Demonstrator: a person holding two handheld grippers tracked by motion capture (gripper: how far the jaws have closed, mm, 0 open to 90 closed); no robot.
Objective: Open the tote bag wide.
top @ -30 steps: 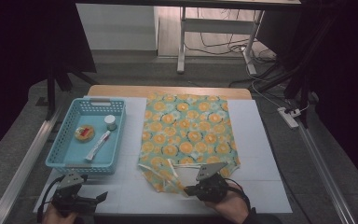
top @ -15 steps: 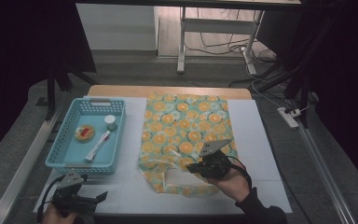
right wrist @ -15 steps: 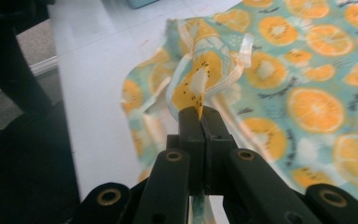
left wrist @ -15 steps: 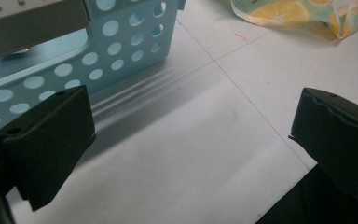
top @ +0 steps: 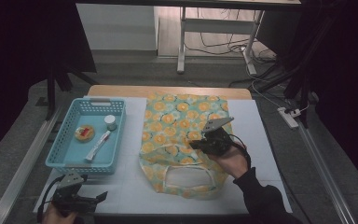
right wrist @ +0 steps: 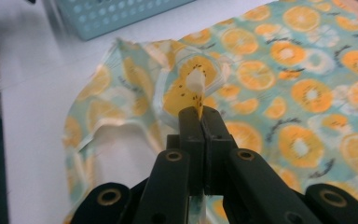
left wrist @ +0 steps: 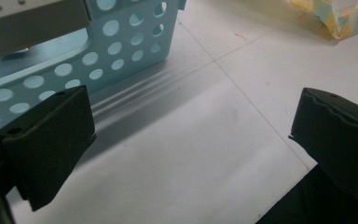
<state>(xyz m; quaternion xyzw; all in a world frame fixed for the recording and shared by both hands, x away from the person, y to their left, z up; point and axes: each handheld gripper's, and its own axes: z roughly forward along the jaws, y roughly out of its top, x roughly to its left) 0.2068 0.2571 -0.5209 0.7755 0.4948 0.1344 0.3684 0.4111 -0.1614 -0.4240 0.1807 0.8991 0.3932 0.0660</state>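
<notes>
Orange-slice print teal cloth bag (top: 182, 122): right gripper (right wrist: 199, 114) jaws pinching its handle; fold it slowly, flat; left gripper (left wrist: 186, 140) jaws spread, idle on the desk (left wrist: 182, 163).

Table (top: 265, 140): bears basket and bag.
Basket (top: 63, 161): left part of table; holds a jar (top: 110, 122), a round container (top: 84, 133) and a tube (top: 98, 145).
Tote bag (top: 179, 116): right of basket, near end folded over.
Left gripper (top: 95, 198): before basket, near table edge.
Right gripper (top: 196, 145): over bag's middle.

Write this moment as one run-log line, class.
right gripper: shut on bag handle, lifted | fruit-print bag: on table | left gripper: open, beside blue basket
</notes>
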